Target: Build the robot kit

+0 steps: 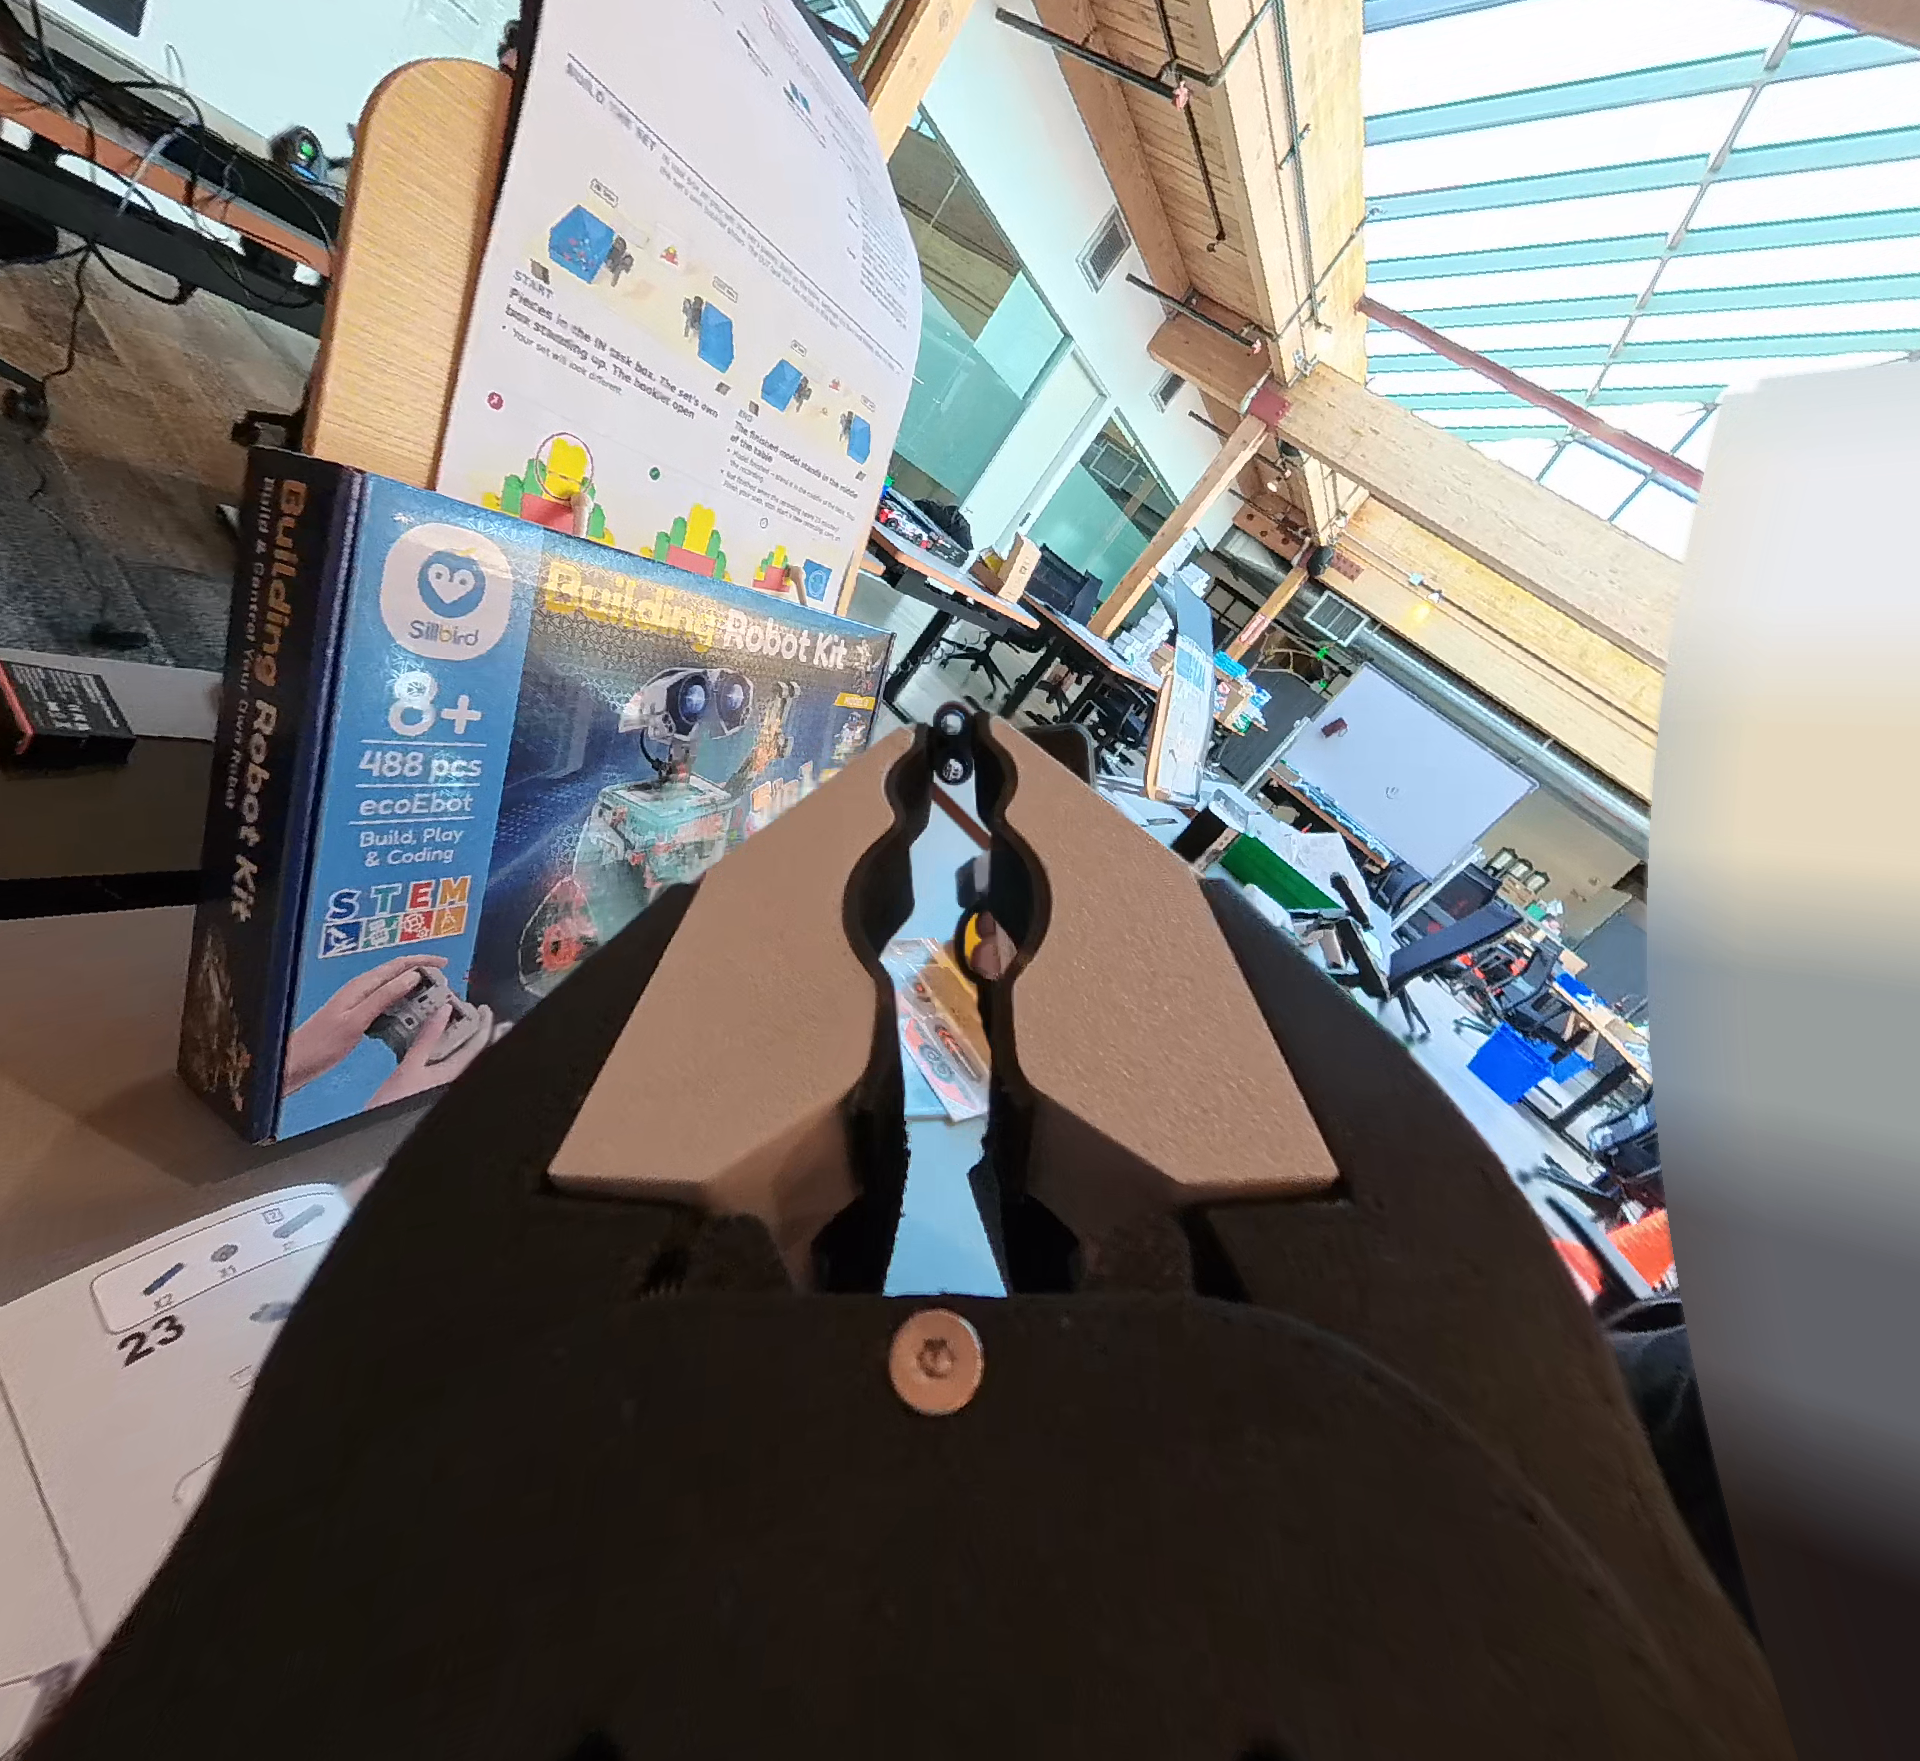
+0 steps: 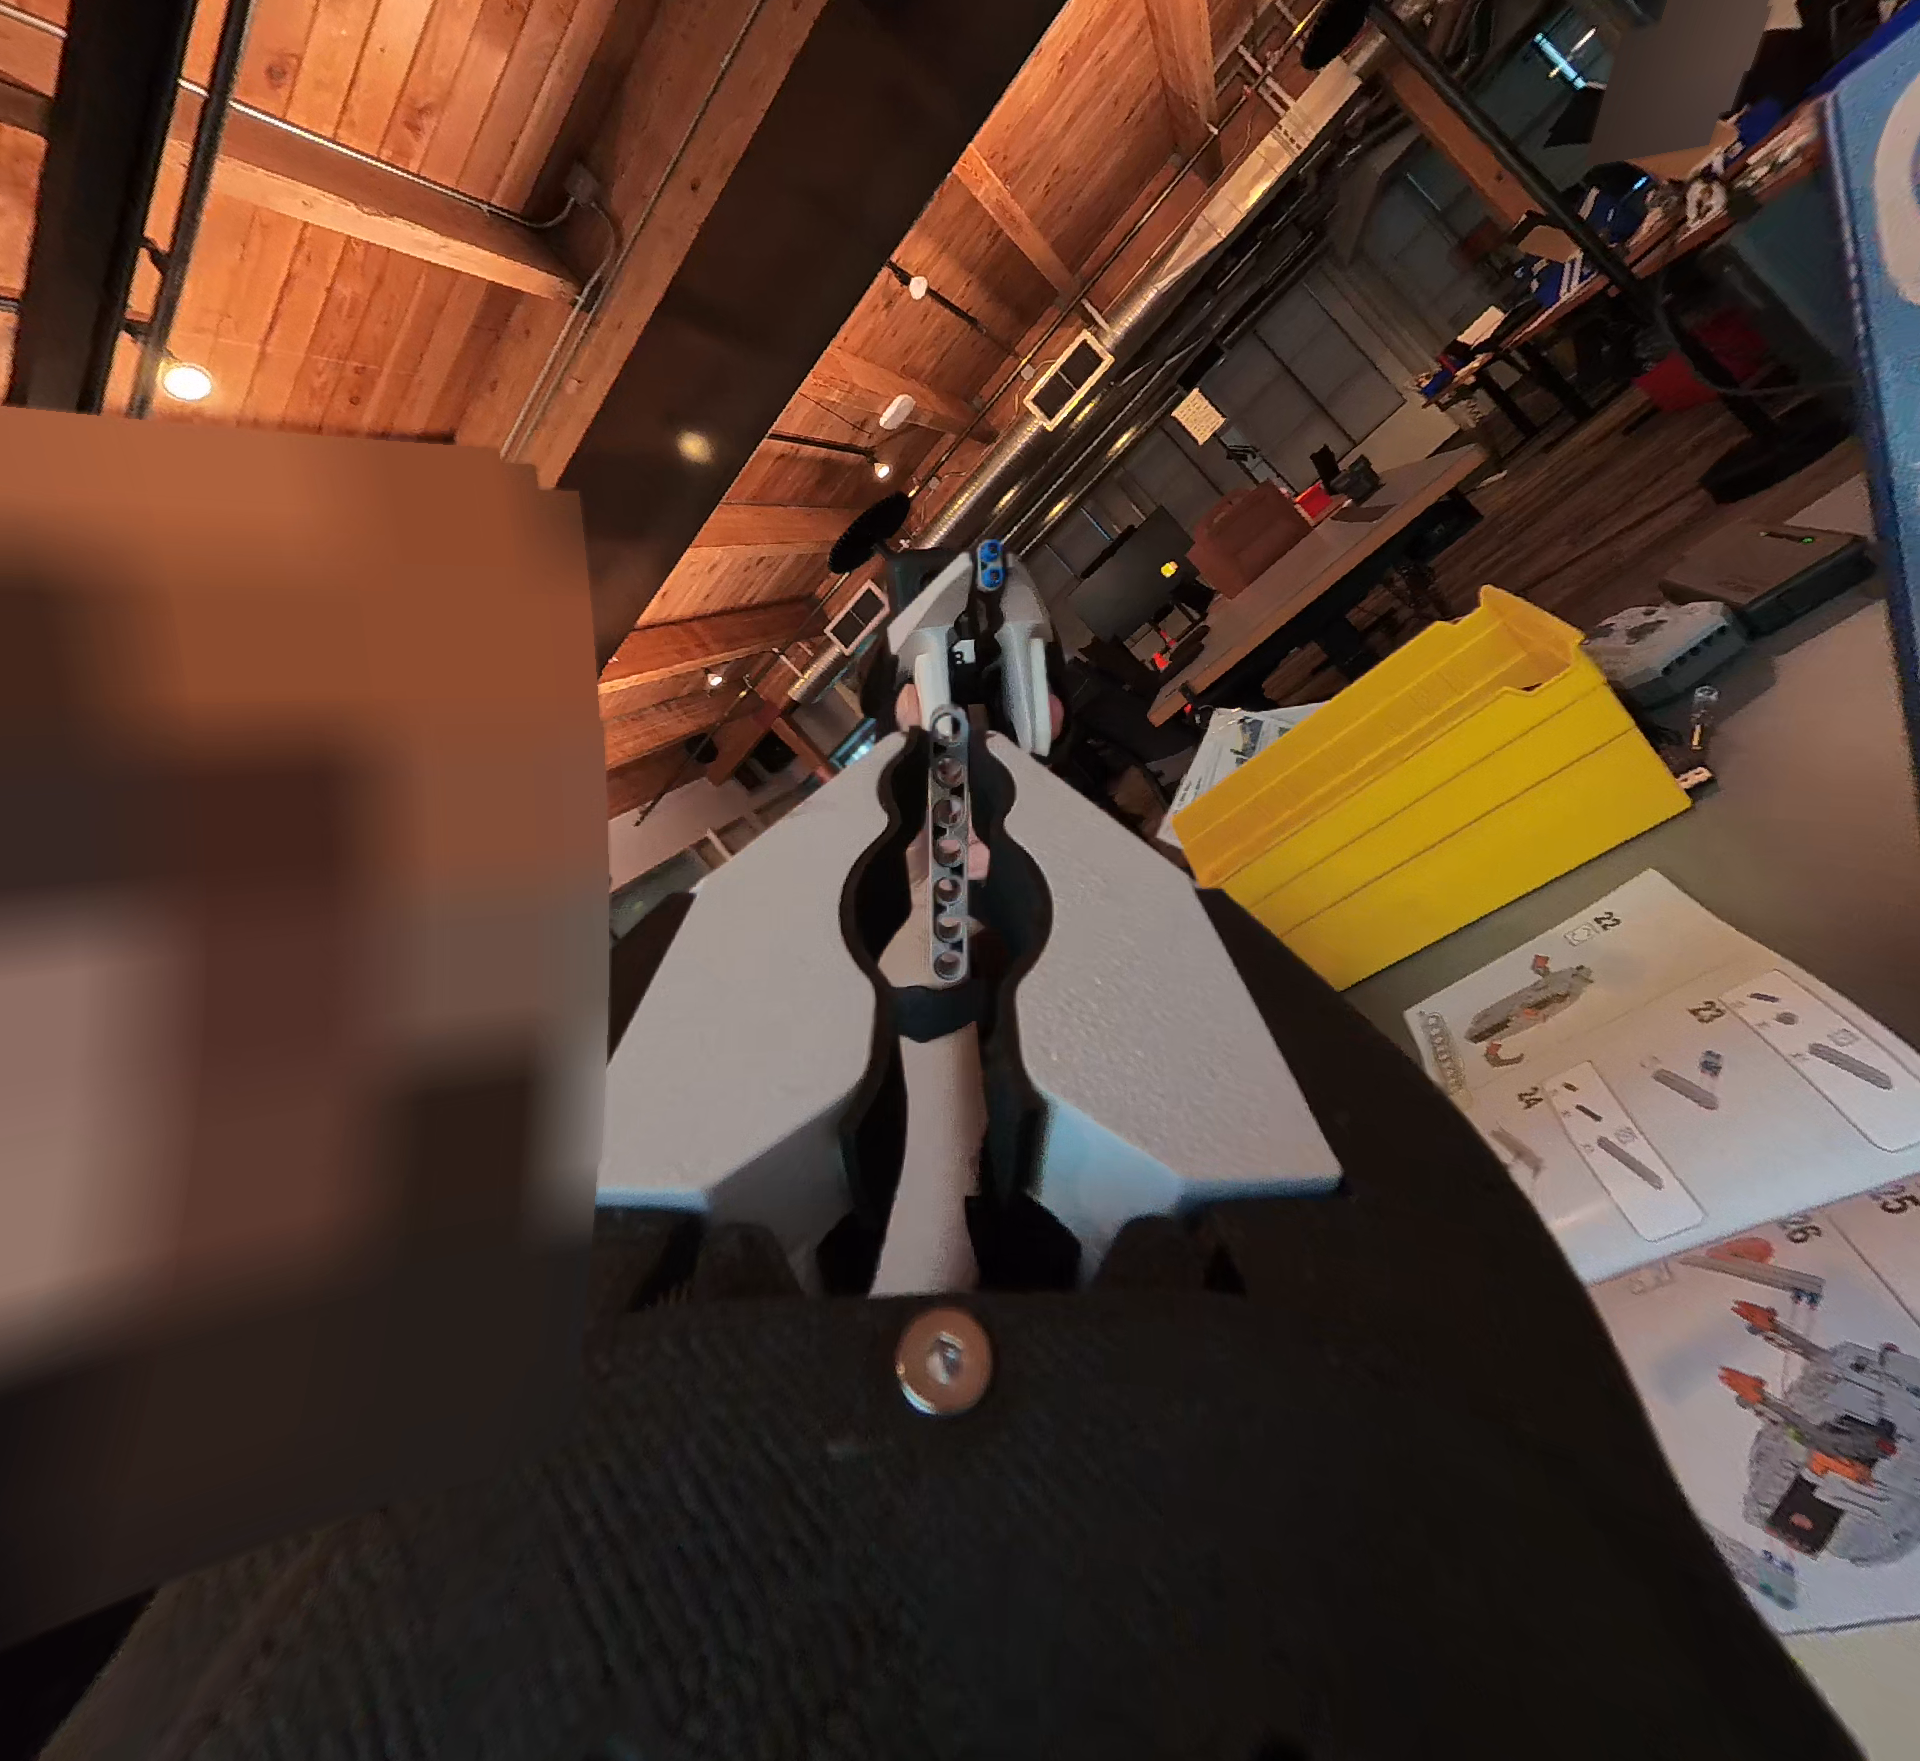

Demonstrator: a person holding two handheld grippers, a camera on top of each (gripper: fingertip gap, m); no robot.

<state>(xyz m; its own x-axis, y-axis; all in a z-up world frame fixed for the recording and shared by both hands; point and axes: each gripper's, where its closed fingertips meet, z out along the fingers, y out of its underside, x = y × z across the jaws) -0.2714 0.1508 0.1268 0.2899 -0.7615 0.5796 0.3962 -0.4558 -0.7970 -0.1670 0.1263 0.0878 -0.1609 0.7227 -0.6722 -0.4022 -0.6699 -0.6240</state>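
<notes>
My left gripper [image 1: 954,747] is shut on a small two-hole connector piece [image 1: 952,743] pinched at its fingertips; the piece looks dark here. The same gripper shows farther off in the right wrist view [image 2: 982,615], raised in the air, and there the connector [image 2: 989,565] is blue. My right gripper [image 2: 948,776] is shut on a grey beam [image 2: 948,854] with several holes. The beam lies along the slot between the fingers with its end sticking out past the tips. The beam's tip points at the left gripper and stands just short of it.
A blue building-kit box [image 1: 499,776] stands on the table to the left, with a printed instruction sheet [image 1: 707,257] upright behind it. A yellow bin [image 2: 1434,776] sits at the right. An open instruction booklet [image 2: 1714,1140] lies flat on the table and shows in the left wrist view [image 1: 156,1348]. Left tips to right tips: about 12 cm.
</notes>
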